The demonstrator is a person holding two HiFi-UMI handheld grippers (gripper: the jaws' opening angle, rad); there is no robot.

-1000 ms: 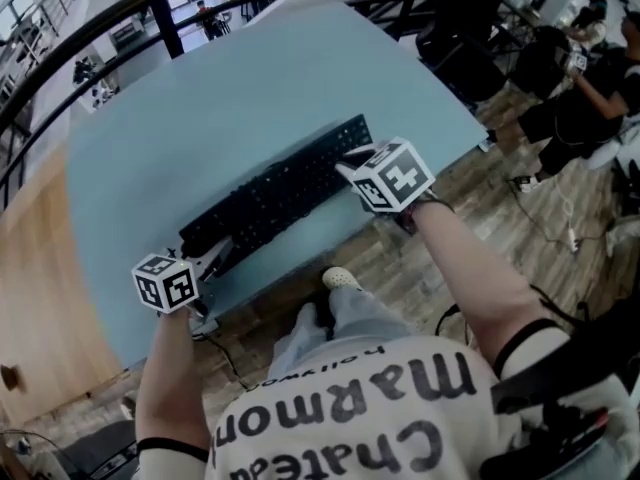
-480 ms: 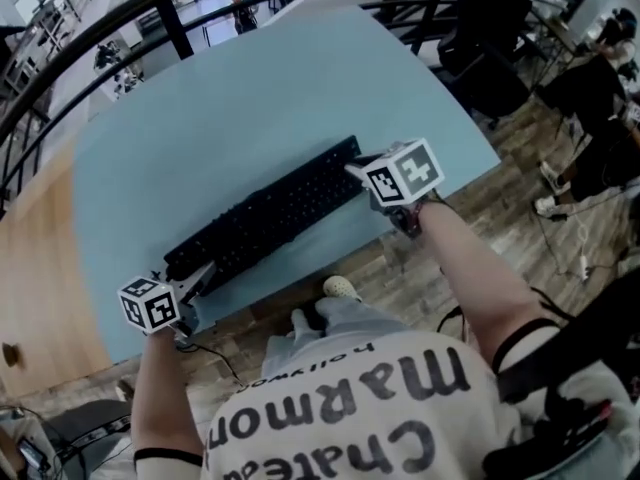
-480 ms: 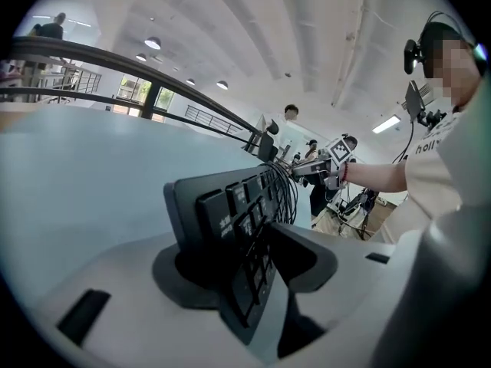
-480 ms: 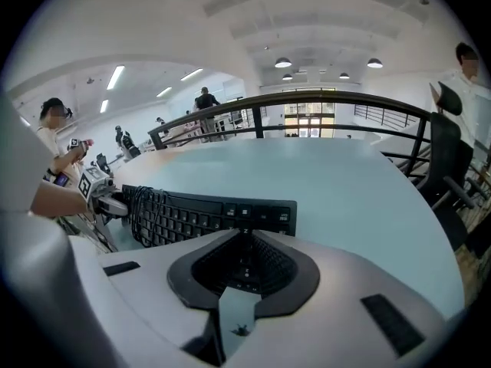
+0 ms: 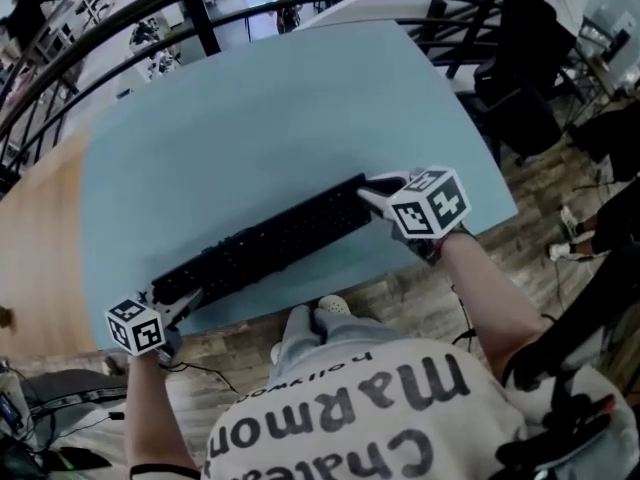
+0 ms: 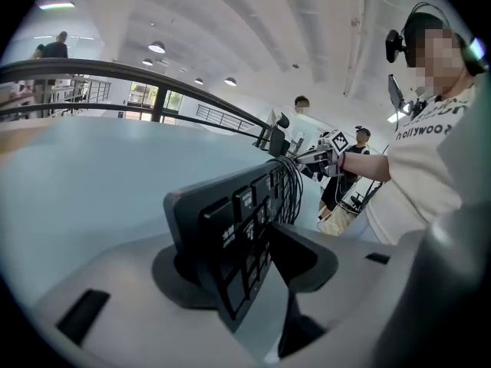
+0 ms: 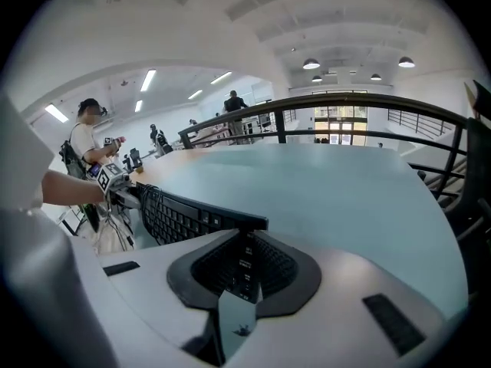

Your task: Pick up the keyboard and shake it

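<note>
A long black keyboard (image 5: 270,243) hangs between my two grippers over the front part of the pale blue table (image 5: 250,108). My left gripper (image 5: 180,303) is shut on its left end; in the left gripper view the keyboard (image 6: 230,221) stands on edge between the pads (image 6: 303,255). My right gripper (image 5: 372,190) is shut on the right end, and its own view shows the thin edge of the keyboard (image 7: 192,217) pinched between the jaws. A black cable (image 6: 295,186) is coiled around the keyboard's middle.
The table's front edge (image 5: 300,303) runs just below the keyboard, with wooden floor and my shoe (image 5: 335,310) beyond it. A black railing (image 5: 200,13) curves behind the table. Dark chairs (image 5: 520,98) stand to the right, and people stand in the distance.
In the head view the keyboard and both grippers have shifted lower and toward the table's front edge, and the keyboard lies less steeply. Both grips have stayed on its ends.
</note>
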